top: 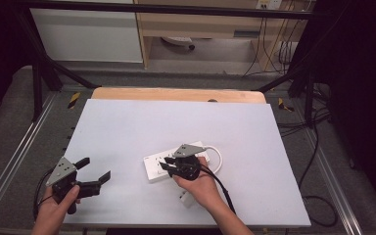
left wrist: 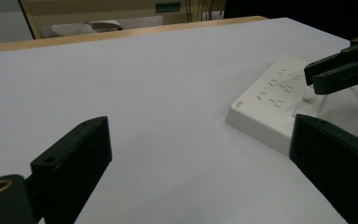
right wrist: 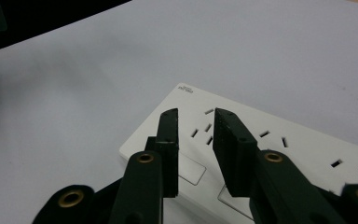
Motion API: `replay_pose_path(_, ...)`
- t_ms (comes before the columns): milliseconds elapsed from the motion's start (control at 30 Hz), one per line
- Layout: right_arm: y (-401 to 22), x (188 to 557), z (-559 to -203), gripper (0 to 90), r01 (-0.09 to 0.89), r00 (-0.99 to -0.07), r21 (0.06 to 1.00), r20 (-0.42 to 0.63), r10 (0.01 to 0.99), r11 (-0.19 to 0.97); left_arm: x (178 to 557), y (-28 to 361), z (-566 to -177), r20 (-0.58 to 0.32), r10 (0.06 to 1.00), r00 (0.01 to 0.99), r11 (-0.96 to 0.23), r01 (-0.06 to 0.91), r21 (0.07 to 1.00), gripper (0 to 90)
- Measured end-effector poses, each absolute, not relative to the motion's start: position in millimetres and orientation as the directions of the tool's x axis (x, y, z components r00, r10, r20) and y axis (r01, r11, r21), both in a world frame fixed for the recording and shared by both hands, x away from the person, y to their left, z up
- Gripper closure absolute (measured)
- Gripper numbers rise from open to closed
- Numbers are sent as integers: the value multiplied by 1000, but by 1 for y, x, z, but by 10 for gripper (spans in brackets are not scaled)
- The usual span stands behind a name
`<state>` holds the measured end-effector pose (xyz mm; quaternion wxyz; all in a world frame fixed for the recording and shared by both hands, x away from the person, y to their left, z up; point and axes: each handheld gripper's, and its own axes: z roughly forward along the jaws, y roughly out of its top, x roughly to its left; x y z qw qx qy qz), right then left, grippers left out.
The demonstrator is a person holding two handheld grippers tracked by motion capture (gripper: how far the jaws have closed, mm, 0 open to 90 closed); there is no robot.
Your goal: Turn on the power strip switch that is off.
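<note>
The right claw (top: pixel 169 168) hovers over the white power strip (top: pixel 157 165), jaws narrowly parted and holding nothing. The strip's long axis runs from 8 to 2 o'clock. The left claw (top: pixel 94 169), wide open, sits well apart at 9 o'clock.

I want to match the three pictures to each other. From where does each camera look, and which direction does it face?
High view: above the person's side, facing forward and down on the white table; both forearms, left gripper, right gripper.
Left gripper view: low over the table, between wide-open jaws toward the power strip.
Right gripper view: close above the power strip, jaws slightly apart, nothing between.
Shared: all three show the power strip.
</note>
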<state>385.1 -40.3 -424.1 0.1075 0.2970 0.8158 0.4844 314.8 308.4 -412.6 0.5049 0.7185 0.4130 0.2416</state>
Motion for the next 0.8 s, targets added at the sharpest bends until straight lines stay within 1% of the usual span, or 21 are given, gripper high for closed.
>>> replay_pose_path(133,-40,385,-423,636,381,-798,856,113,592,350,315,309,-413,-71,838,541,-148,350,925,57)
replay_pose_path(233,-40,386,-421,558,389,-789,856,118,604,341,315,309,-413,-71,838,542,-148,350,925,57)
replay_pose_path(267,-40,386,-420,499,394,-783,855,120,610,338,315,309,-413,-71,838,542,-148,350,925,57)
replay_pose_path(300,-40,386,-420,499,394,-783,855,120,610,338,315,309,-413,-71,838,542,-148,350,925,57)
replay_pose_path(333,-40,387,-419,430,397,-780,854,121,614,336,315,308,-413,-71,838,542,-148,351,925,57)
replay_pose_path(367,-40,387,-419,430,397,-780,854,121,614,336,315,308,-413,-71,838,542,-148,351,925,57)
replay_pose_path(467,-40,387,-417,338,412,-773,847,130,620,336,315,308,-413,-72,838,541,-148,351,925,57)
replay_pose_path(567,-40,387,-416,263,408,-768,848,118,629,339,315,309,-413,-72,838,541,-147,351,925,57)
replay_pose_path(800,-42,388,-414,141,415,-758,848,122,640,329,315,309,-413,-72,838,541,-147,351,925,57)
